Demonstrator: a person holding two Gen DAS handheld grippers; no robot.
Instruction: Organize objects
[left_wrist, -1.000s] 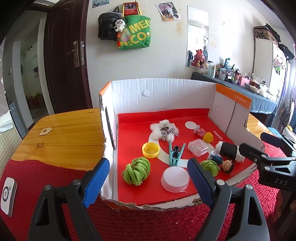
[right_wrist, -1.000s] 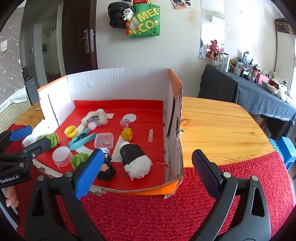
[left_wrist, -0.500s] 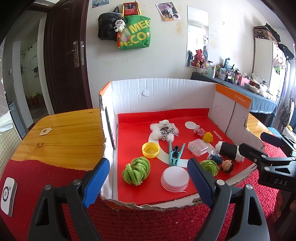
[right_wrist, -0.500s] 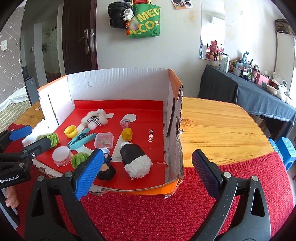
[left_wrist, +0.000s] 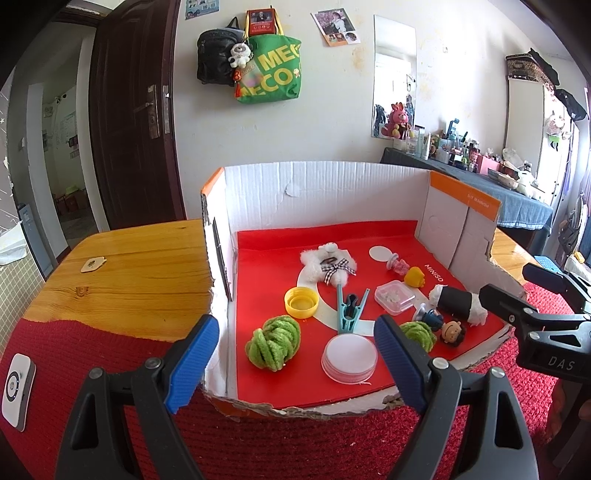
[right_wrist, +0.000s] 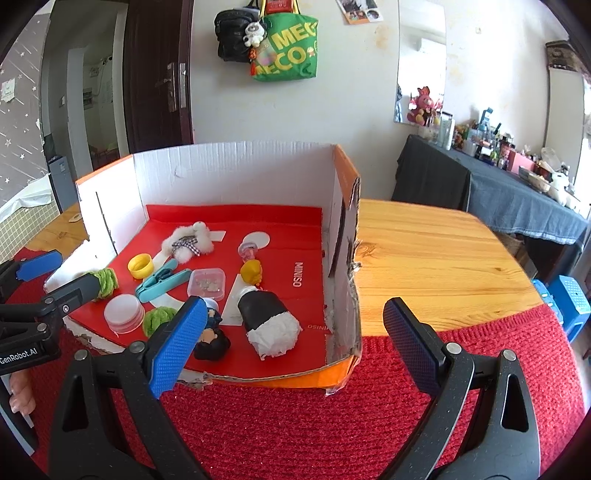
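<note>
Nearest my cameras, nothing has shifted over the last second: my left gripper (left_wrist: 291, 354) and right gripper (right_wrist: 291, 336) both hover spread wide and empty above the red knitted mat (right_wrist: 295, 417), touching nothing. So I judge the organizing at a standstill. Just beyond, the cut-open white cardboard box (left_wrist: 332, 192) on the wooden tabletop (right_wrist: 436, 258) holds the scattered things: green yarn ball (left_wrist: 273, 341), white round lid (left_wrist: 349, 357), teal clothespin (left_wrist: 349, 308), yellow bottle cap (left_wrist: 301, 302).
</note>
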